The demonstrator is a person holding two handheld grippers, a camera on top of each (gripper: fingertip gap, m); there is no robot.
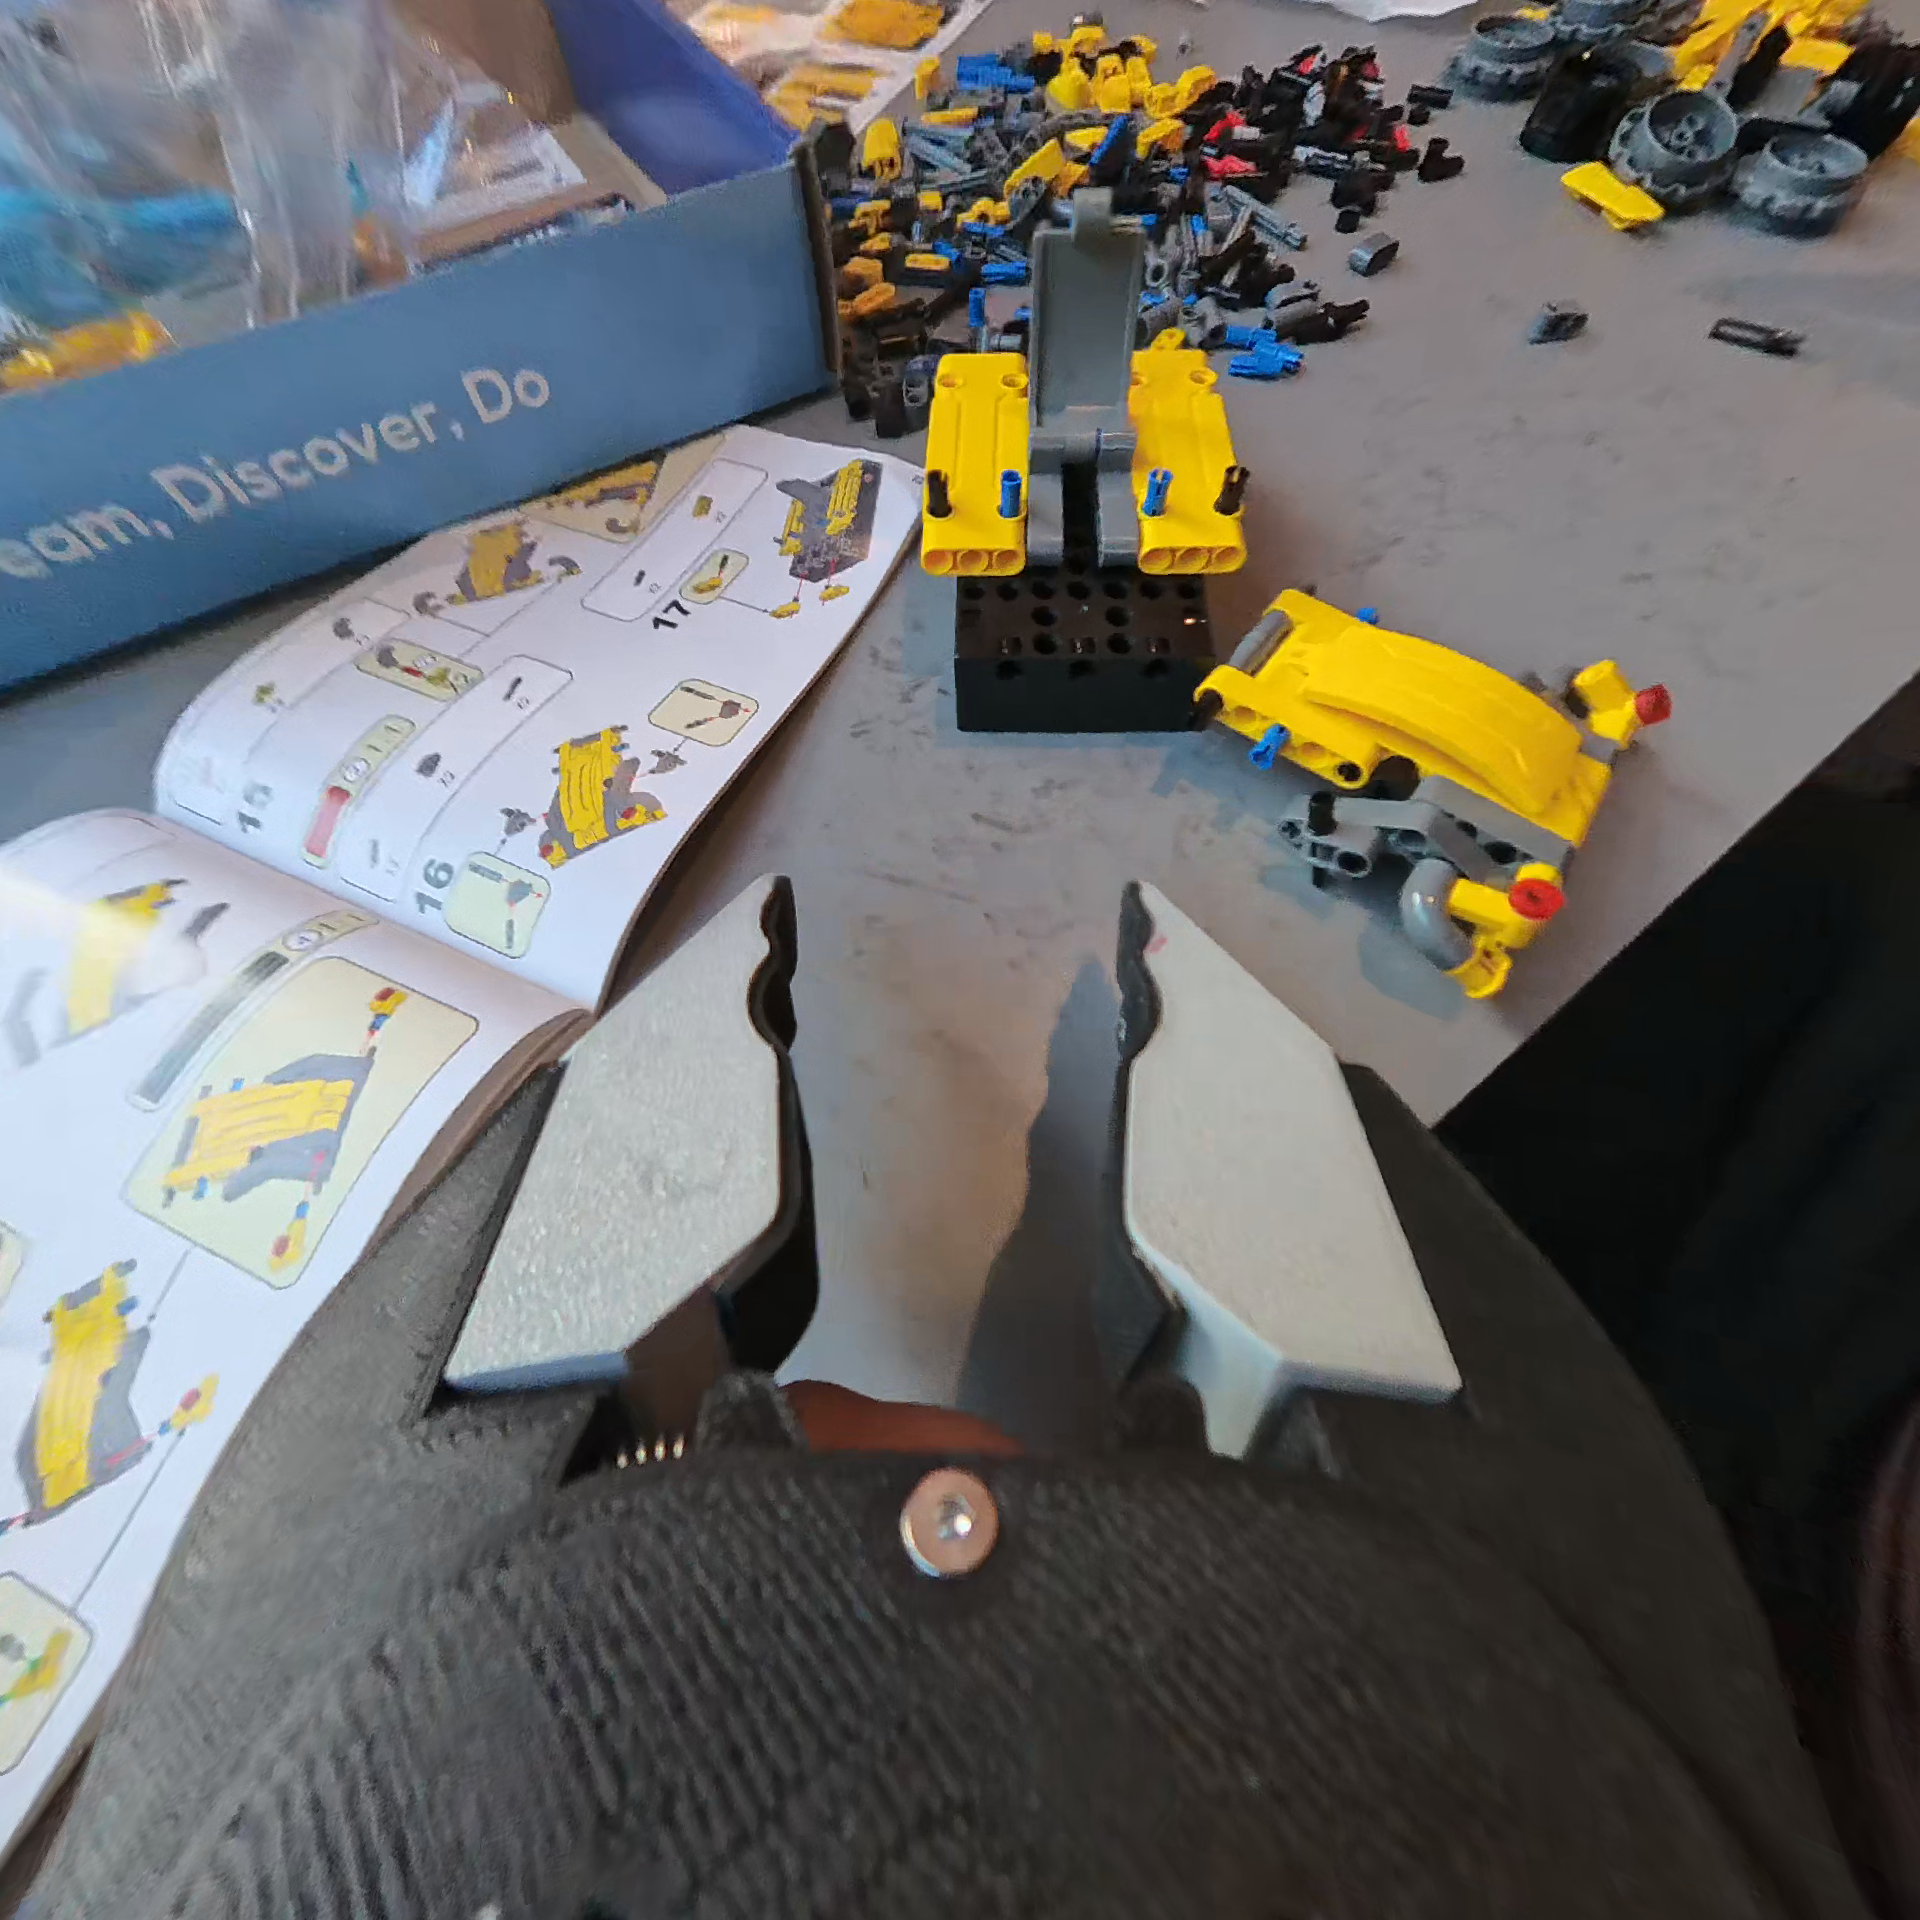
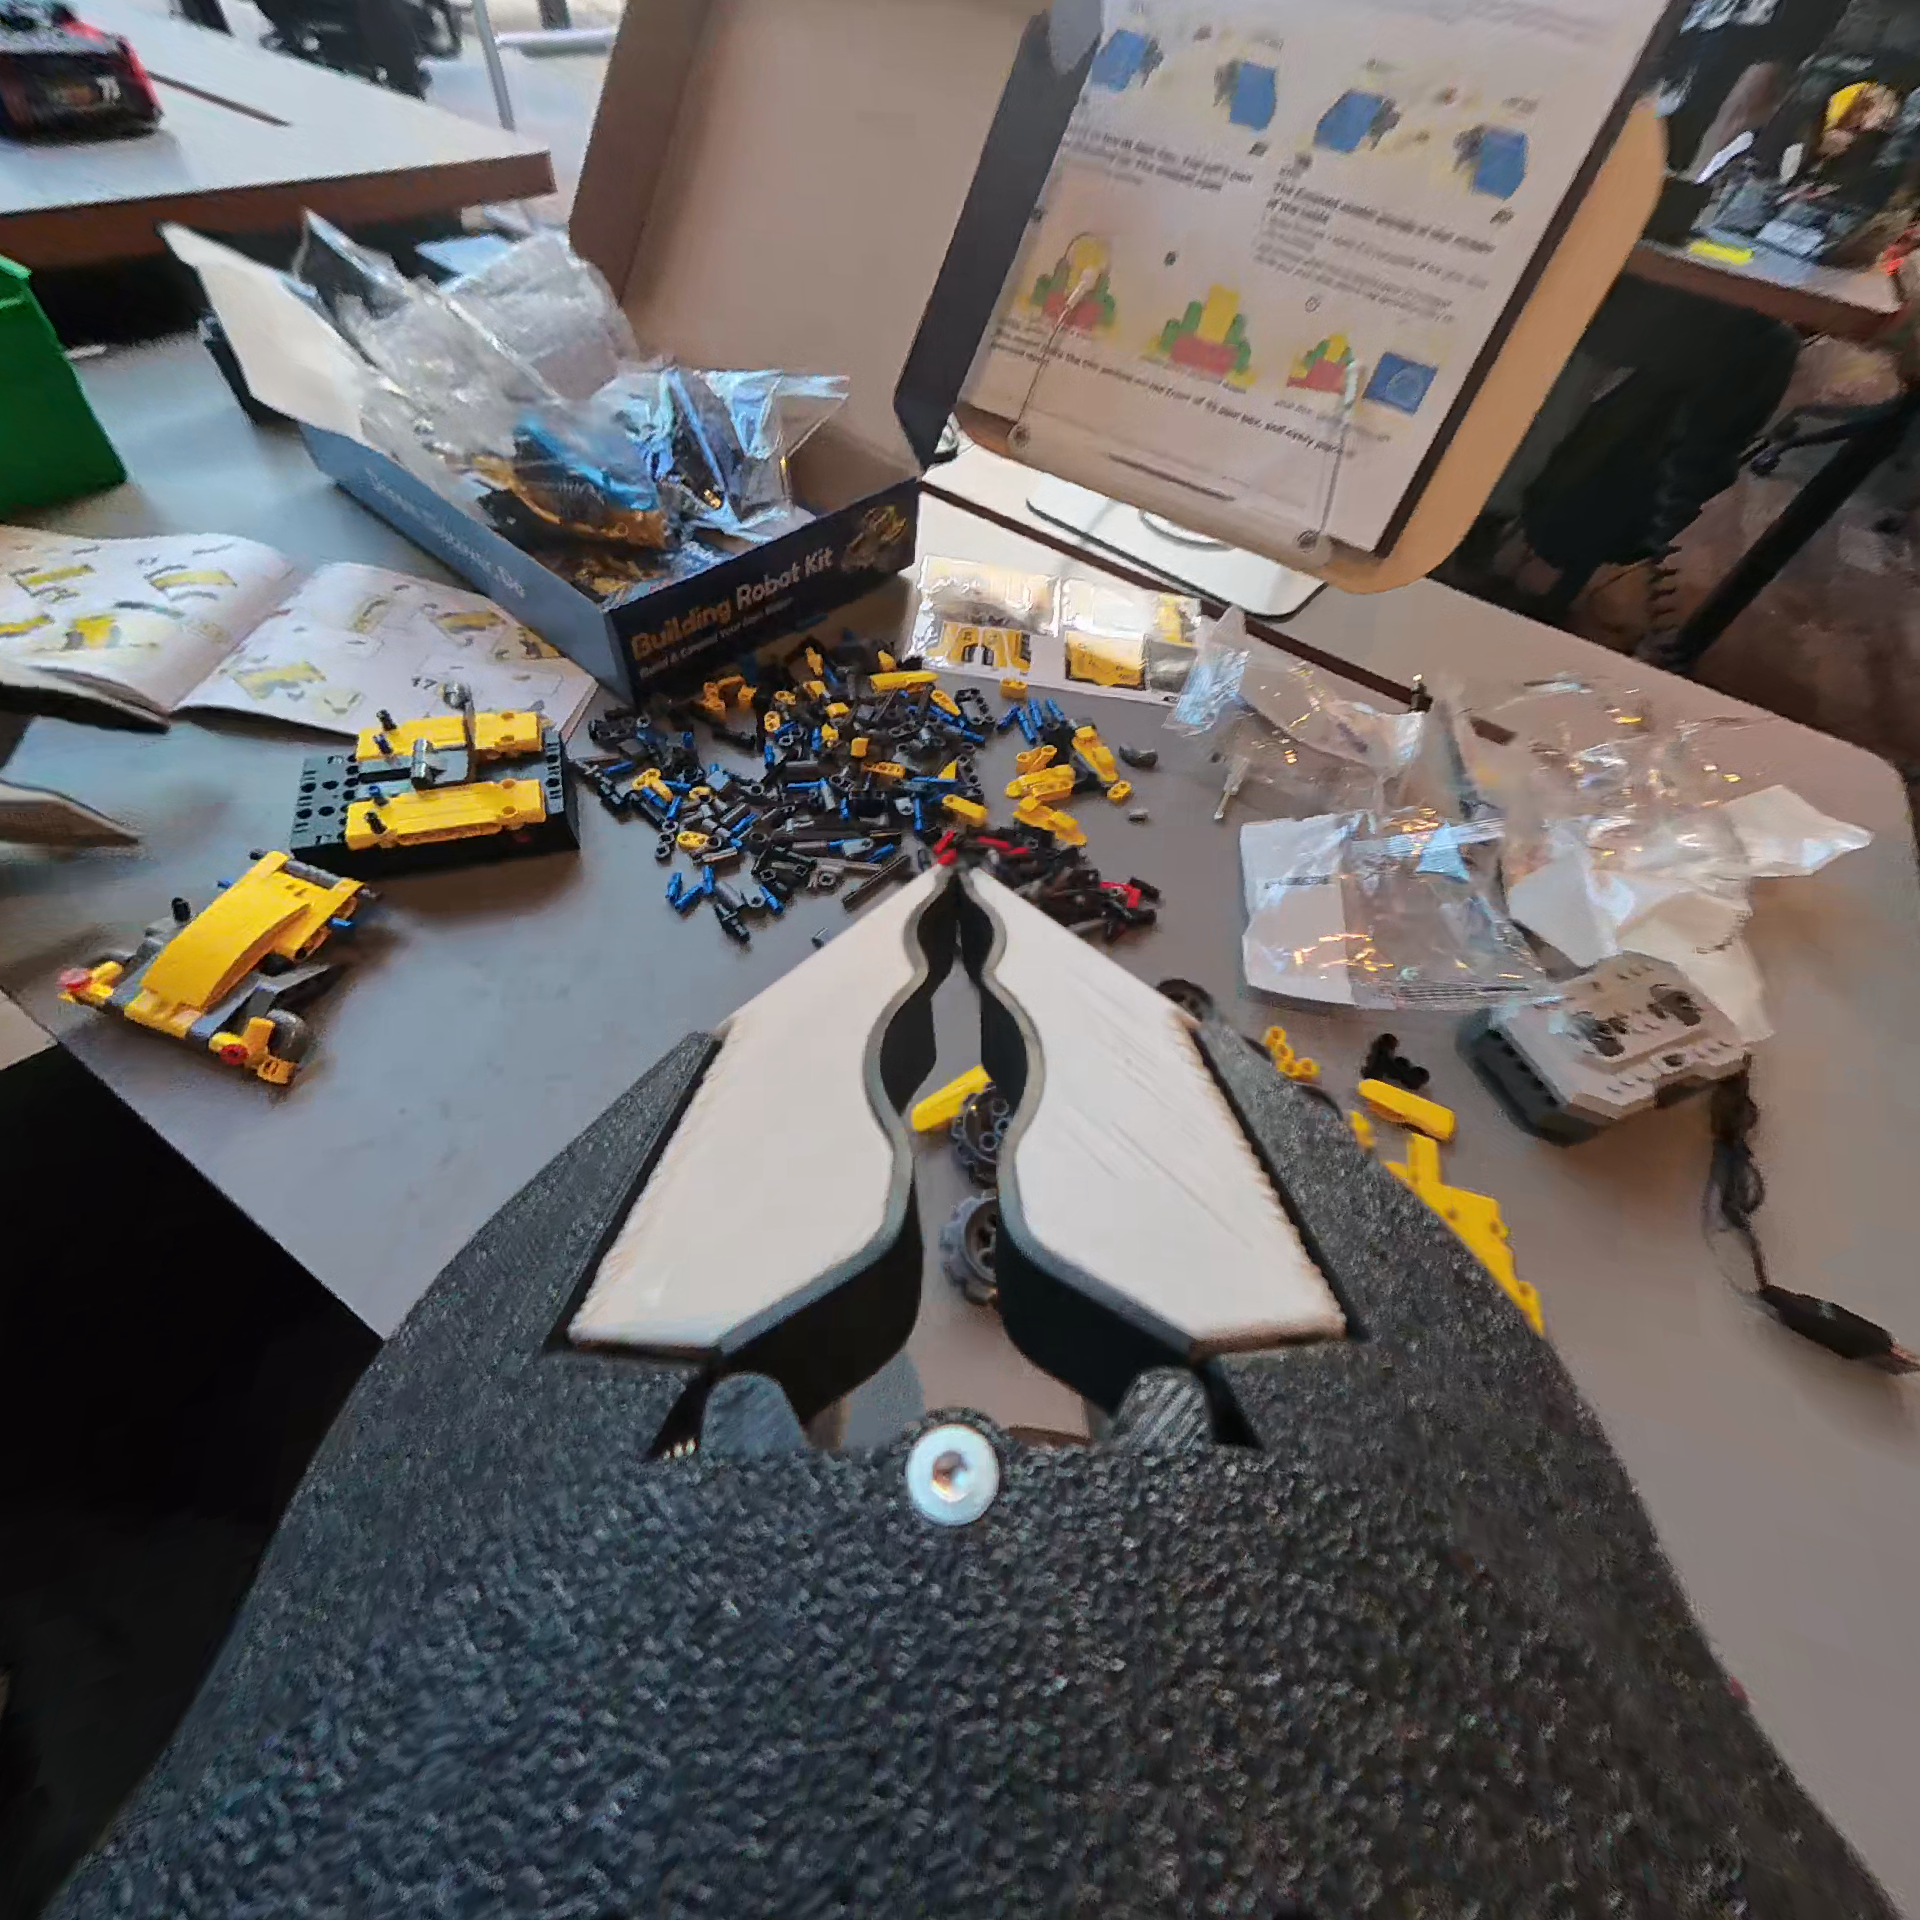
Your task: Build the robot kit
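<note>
My left gripper (image 1: 956, 914) is open and empty, low over the grey table (image 1: 935, 831). Ahead of it stands a black block carrying two yellow panels and a grey upright piece (image 1: 1081, 499). A yellow and grey subassembly (image 1: 1423, 769) lies to its right near the table edge. My right gripper (image 2: 956, 881) is shut, its tips just above the near edge of a pile of small black, blue and yellow parts (image 2: 852, 769). I see nothing between its tips. The block assembly (image 2: 436, 800) and the subassembly (image 2: 229, 966) lie to its left.
An open instruction booklet (image 1: 468, 727) and a blue box of bagged parts (image 1: 416, 364) lie left. Grey wheels (image 1: 1714, 145) sit far right. Empty plastic bags (image 2: 1507, 831), a grey hub (image 2: 1610, 1039), gears (image 2: 971, 1236) and a stand holding a sheet (image 2: 1299, 260) surround the right gripper. The left gripper's tips are roughly 40 cm from the right gripper's. Between my left fingertips and the subassembly (image 2: 229, 966) there is roughly 9 cm.
</note>
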